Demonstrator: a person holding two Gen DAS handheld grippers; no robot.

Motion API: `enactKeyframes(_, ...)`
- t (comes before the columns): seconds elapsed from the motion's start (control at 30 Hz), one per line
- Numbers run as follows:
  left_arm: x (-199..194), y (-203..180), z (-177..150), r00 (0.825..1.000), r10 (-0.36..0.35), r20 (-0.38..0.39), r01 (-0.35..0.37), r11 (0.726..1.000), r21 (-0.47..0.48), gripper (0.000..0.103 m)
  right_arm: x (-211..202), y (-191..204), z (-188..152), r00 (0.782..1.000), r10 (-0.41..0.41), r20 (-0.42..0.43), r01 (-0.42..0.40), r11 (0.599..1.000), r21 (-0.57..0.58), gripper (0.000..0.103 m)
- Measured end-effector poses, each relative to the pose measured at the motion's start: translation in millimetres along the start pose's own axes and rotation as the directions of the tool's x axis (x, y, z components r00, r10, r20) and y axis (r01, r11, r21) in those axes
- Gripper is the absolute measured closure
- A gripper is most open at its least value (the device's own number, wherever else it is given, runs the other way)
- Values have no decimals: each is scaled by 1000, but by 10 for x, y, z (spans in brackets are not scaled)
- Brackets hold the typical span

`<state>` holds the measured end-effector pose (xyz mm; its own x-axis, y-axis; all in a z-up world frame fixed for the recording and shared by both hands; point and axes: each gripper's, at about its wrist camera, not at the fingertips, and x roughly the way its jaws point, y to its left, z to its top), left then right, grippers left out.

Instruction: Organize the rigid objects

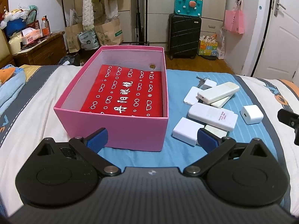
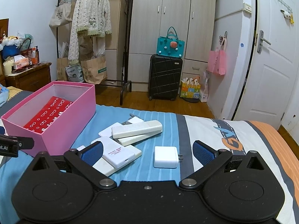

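An open pink box (image 1: 119, 127) (image 2: 61, 130) stands on the bed with a red printed pouch (image 1: 127, 91) (image 2: 48, 112) lying inside. To its right lies a heap of white rigid objects: long remotes (image 1: 218, 91) (image 2: 137, 128), a flat power bank (image 1: 213, 115) (image 2: 119, 153), a square block (image 1: 186, 132) and a lone charger plug (image 1: 251, 114) (image 2: 166, 156). My left gripper (image 1: 152, 139) is open, low in front of the box's near right corner. My right gripper (image 2: 147, 153) is open above the bed, with the charger and power bank between its fingers, touching nothing.
The bed has a blue striped cover (image 2: 158, 123) with white and orange parts. Beyond its far edge are a wooden floor, a black suitcase (image 2: 165, 76), a clothes rack (image 2: 89, 28), paper bags, a wardrobe and a white door (image 2: 271, 65). A cluttered nightstand (image 1: 37, 50) stands far left.
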<state>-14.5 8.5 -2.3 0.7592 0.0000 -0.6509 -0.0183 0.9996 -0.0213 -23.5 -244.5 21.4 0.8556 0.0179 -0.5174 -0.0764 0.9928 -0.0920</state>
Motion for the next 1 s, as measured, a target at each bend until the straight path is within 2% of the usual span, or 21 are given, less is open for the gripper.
enactKeyframes(0.53,15,10,-10,1000,12,-16,-12,1000,11,0,6,5,-11,1000,5,-2,-5,1000,1,0)
enactKeyframes(0.67,60,31,15,996,23,-90,-23,1000,-2,0,-11,-3,-10,1000,16,-2,-16,1000,-1,0)
enactKeyframes(0.73,44,24,34,993,54,-103,-52,998,20,0,-29,-24,8,1000,25,-1,-25,1000,-3,0)
enactKeyframes(0.83,-2,-26,92,988,82,-132,-74,995,64,0,-34,-82,77,998,67,-17,-67,998,5,0)
enactKeyframes(0.93,-55,-41,183,984,26,-179,-10,996,91,0,-47,-120,184,988,151,-16,-151,989,11,0)
enactKeyframes(1.0,-48,-38,272,971,1,-241,21,996,91,0,-46,-114,293,980,198,-8,-198,980,-17,0)
